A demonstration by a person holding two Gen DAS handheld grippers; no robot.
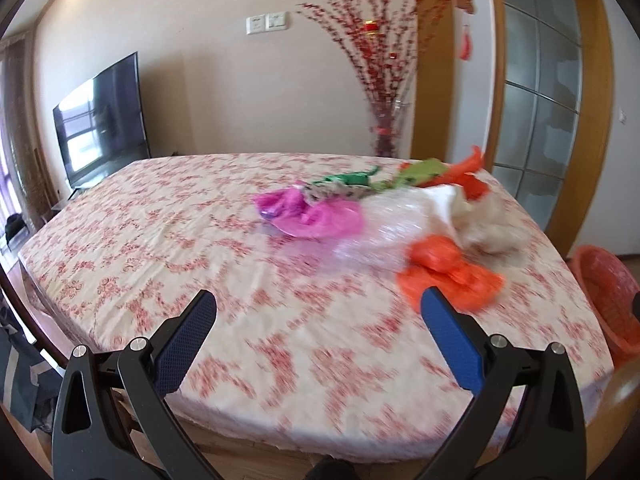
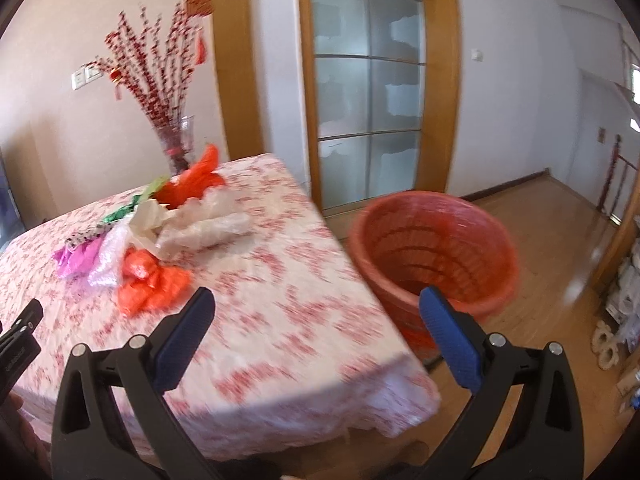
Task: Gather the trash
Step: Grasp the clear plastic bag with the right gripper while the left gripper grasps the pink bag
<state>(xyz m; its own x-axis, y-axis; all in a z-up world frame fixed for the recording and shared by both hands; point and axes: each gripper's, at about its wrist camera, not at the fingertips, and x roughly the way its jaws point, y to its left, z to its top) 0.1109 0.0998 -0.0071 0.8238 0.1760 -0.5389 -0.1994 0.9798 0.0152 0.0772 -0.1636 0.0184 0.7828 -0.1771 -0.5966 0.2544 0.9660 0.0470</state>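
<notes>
With both sets of jaws spread wide and holding nothing, the left hand-held gripper [image 1: 318, 338] and right hand-held gripper [image 2: 316, 336] hover over the near edge of the table [image 1: 200, 240]. Collection looks not yet begun. Farther on lies the trash, the orange bag [image 1: 448, 276] nearest; the red basket [image 2: 432, 248] stands beside the table. Next probably comes reaching forward and closing on that bag.

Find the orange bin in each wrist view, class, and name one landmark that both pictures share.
Left wrist view: the orange bin sits at the far right edge, on the floor past the table's right side, partly cut off.
Right wrist view: the orange bin stands right of centre on the wooden floor, beside the table's right edge, above the right tongs.
Shared landmark: the vase of red branches behind the table.
</notes>
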